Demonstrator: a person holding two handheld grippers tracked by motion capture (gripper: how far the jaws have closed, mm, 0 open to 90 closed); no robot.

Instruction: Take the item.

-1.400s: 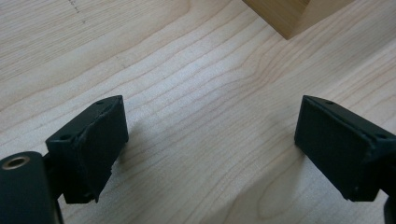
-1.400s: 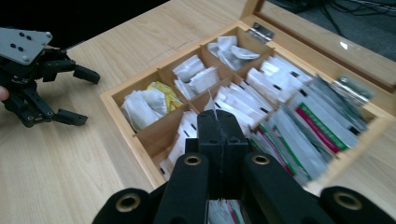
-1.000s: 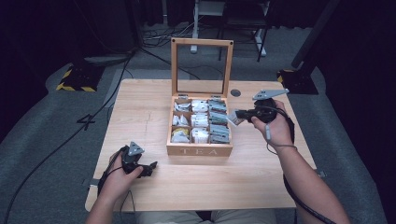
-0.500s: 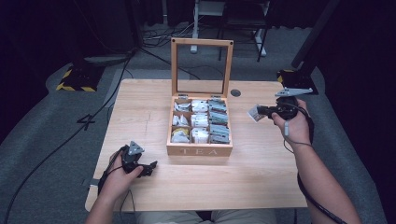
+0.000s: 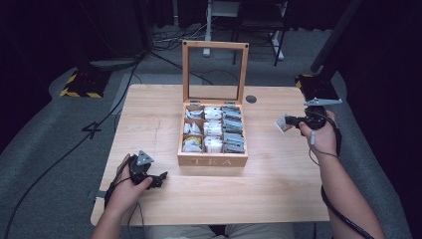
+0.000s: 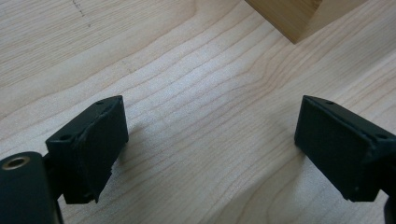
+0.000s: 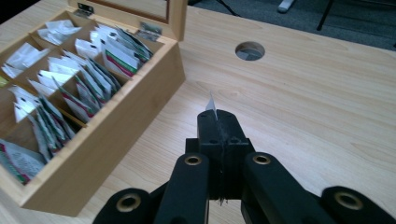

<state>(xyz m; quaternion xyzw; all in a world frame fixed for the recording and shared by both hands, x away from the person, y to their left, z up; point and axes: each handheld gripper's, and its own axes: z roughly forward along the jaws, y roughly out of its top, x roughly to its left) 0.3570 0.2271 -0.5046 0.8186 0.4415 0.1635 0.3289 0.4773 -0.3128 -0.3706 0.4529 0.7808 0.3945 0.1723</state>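
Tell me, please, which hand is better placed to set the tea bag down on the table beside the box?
The right. Its gripper is shut on the tea bag, above bare table right of the tea box. The left gripper rests open and empty near the table's front left, far from the bag.

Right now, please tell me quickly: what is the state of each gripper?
Left gripper: open, holding nothing, low over the table.
Right gripper: closed on a tea bag packet, beside the tea box.
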